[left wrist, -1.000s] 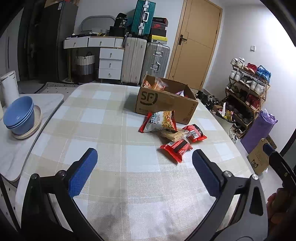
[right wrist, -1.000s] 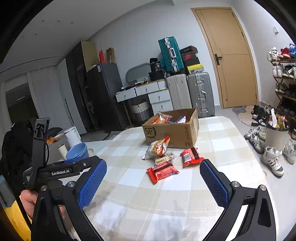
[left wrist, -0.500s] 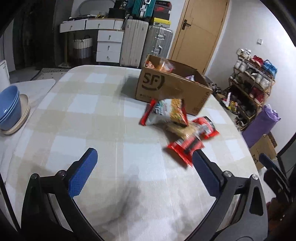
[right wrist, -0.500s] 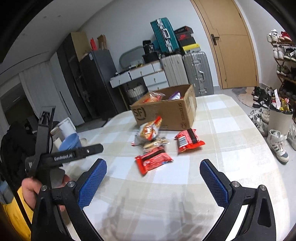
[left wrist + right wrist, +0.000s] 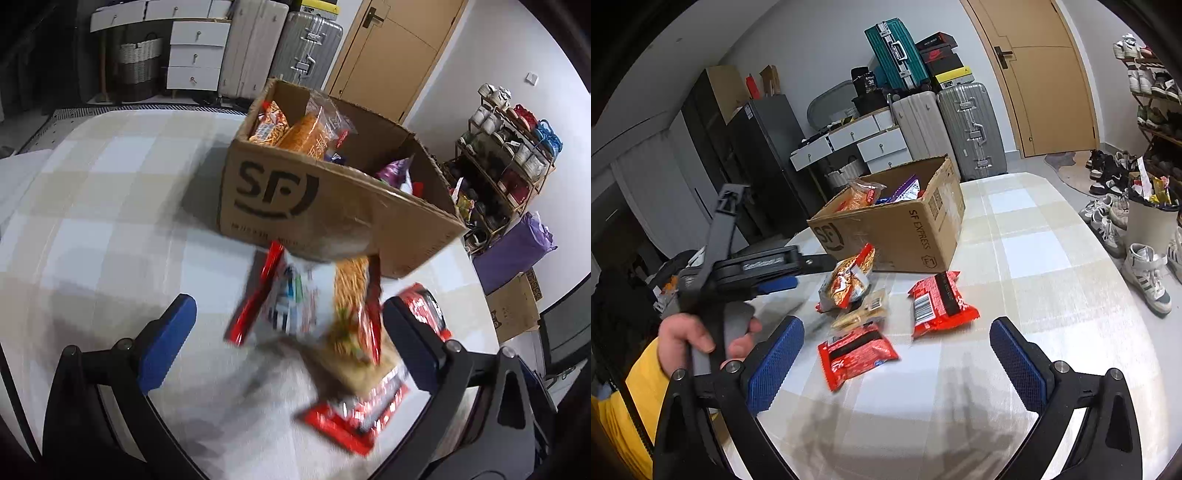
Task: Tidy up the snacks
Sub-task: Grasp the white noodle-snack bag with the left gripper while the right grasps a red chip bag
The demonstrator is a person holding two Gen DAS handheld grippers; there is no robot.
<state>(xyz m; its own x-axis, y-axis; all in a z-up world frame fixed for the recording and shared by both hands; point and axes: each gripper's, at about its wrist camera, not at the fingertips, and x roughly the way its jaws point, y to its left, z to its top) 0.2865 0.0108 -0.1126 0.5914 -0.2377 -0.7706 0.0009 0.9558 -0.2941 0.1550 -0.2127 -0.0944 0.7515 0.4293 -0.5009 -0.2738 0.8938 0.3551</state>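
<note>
Notably, both grippers gape, empty: left gripper (image 5: 284, 325), right gripper (image 5: 895, 354); noodle packet (image 5: 314, 306) motion-blurred.

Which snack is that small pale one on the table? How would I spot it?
Start at the cardboard box on the checked table. Four packets lie loose in front of it. The tan cracker packet sits in the middle of them, half under the noodle bag; it is the only one with no red wrapper.

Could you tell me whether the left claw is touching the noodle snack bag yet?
Apart. The right wrist view shows the left claw open, its tips short of the noodle snack bag, with tablecloth visible between them.
</note>
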